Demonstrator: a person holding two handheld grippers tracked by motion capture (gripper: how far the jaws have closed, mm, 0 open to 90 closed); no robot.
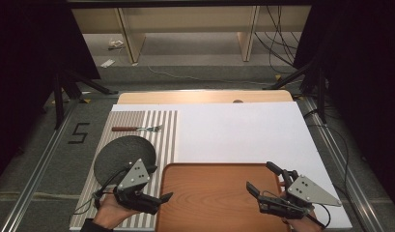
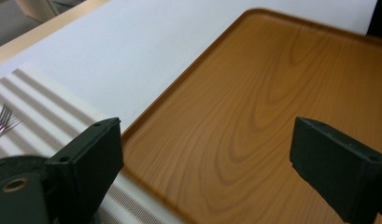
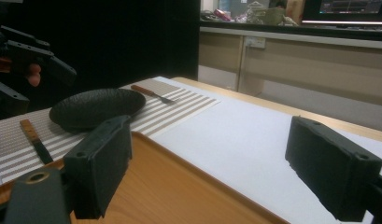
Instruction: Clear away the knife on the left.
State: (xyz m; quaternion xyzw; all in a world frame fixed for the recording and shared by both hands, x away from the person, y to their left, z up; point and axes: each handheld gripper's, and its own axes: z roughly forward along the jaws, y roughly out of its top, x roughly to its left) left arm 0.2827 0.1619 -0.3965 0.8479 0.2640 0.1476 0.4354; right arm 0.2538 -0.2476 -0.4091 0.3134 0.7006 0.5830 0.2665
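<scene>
A wooden tray (image 1: 214, 193) lies at the table's near edge, between my two grippers. My left gripper (image 1: 159, 183) hovers at the tray's left rim, open, with bare tray (image 2: 272, 93) between its jaws. My right gripper (image 1: 259, 175) is over the tray's right end, open and holding nothing (image 3: 207, 172). To the left, a striped placemat (image 1: 166, 130) carries a black plate (image 1: 122, 154) and, beyond it, a wooden-handled fork (image 1: 137, 128). In the right gripper view a wooden-handled knife (image 3: 34, 140) lies on the mat beside the plate (image 3: 95, 107).
A white sheet (image 1: 243, 130) covers most of the wooden tabletop (image 1: 204, 96). Black stands (image 1: 60, 92) flank the table. Shelving and loose cables (image 1: 277, 43) stand on the floor beyond the far edge.
</scene>
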